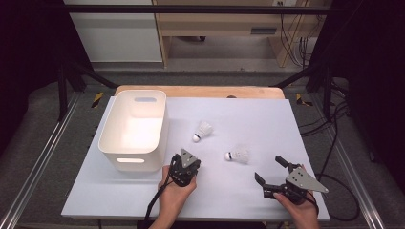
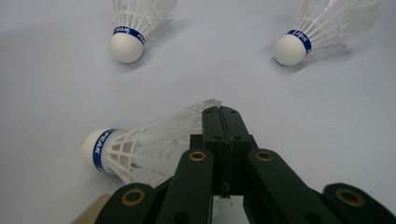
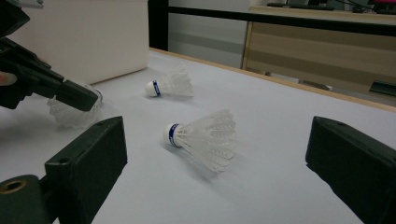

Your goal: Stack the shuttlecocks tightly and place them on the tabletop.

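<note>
Gripping a white feathered shuttlecock (image 2: 140, 149) by its skirt rim, the left gripper (image 2: 222, 122) had jaws fully closed, cork pointing left of them, with the white plastic bin (image 1: 133, 129) just beside; the right gripper (image 1: 272, 175) stood wide open, empty.

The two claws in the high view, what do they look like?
Both are black, built of jointed links. The left claw trails a black cable toward the table's near edge, and brass-coloured rivets show at its link joints in the left gripper view. The right claw carries a grey three-cornered plate on top. No sleeves show on either forearm.
</note>
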### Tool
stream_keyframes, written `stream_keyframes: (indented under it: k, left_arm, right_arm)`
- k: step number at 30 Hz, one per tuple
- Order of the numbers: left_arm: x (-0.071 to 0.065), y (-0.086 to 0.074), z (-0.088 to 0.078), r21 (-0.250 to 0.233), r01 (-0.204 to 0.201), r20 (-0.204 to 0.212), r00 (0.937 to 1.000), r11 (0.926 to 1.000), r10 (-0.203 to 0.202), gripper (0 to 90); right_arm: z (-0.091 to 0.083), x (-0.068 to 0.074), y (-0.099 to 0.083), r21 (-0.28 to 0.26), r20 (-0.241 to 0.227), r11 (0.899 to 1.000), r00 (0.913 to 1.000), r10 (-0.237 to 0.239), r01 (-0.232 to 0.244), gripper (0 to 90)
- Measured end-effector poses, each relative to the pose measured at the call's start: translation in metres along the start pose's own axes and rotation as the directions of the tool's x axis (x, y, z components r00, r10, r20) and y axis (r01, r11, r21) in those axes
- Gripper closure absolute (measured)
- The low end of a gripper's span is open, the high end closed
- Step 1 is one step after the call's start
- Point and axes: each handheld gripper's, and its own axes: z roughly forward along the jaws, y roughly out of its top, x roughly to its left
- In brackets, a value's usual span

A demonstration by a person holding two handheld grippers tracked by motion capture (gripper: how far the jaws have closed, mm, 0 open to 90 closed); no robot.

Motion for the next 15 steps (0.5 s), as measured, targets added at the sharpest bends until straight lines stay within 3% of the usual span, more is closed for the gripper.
stream_keyframes:
  k: [15]
  left_arm:
    - [0.003, 0.019, 0.018, -0.019, 0.026, -0.002, 0.9997, 0.9995, -0.026, 90.0]
  right_arm:
    - [-0.001, -0.002, 0.000, 0.002, -0.002, 1.000, 1.0000, 0.006, -0.006, 5.7]
